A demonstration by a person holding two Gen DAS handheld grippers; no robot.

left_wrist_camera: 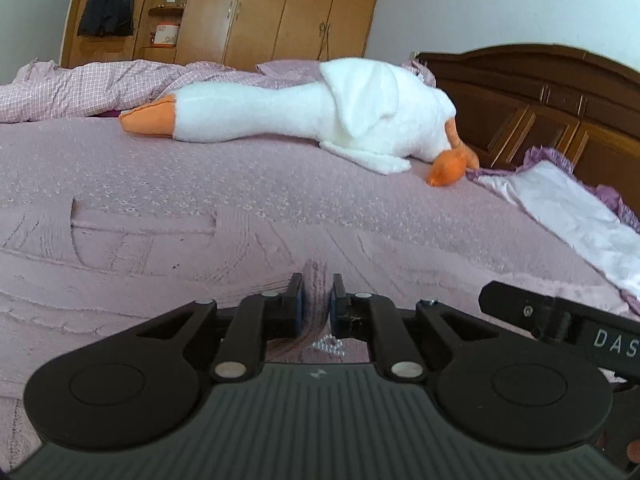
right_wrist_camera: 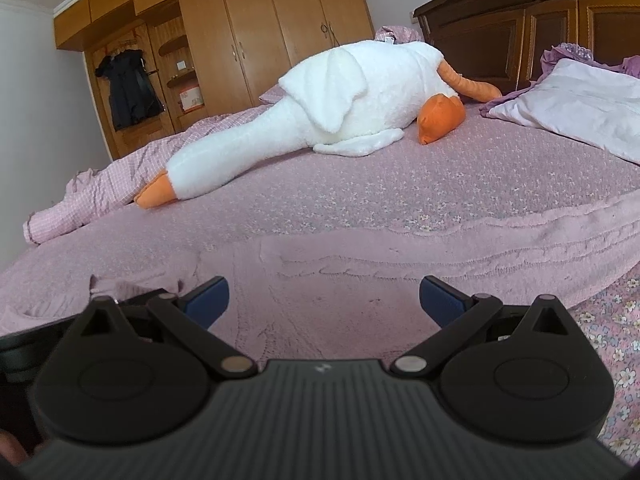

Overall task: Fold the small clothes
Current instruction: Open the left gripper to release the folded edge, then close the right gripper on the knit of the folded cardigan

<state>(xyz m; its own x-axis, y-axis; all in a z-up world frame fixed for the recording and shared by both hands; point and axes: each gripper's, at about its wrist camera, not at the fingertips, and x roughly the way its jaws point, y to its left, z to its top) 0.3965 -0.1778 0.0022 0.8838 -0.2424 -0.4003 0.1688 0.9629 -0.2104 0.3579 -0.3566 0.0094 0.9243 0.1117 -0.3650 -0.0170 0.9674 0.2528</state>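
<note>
Your left gripper (left_wrist_camera: 316, 300) has its jaws pinching a fold of the pink knit top (left_wrist_camera: 132, 256). Your right gripper (right_wrist_camera: 324, 300) has jaws spread wide, top flat between them.

The bed (right_wrist_camera: 360, 208) wears a pink floral coverlet. A pink knitted garment (right_wrist_camera: 340, 280) lies flat on it directly under and ahead of both tongs. Farther ahead a white plush goose (right_wrist_camera: 320, 120) stretches across the cover. A pale pillow (right_wrist_camera: 580, 108) rests ahead to the right, and a pink checked quilt (left_wrist_camera: 80, 88), apparently bunched, ahead left.
</note>
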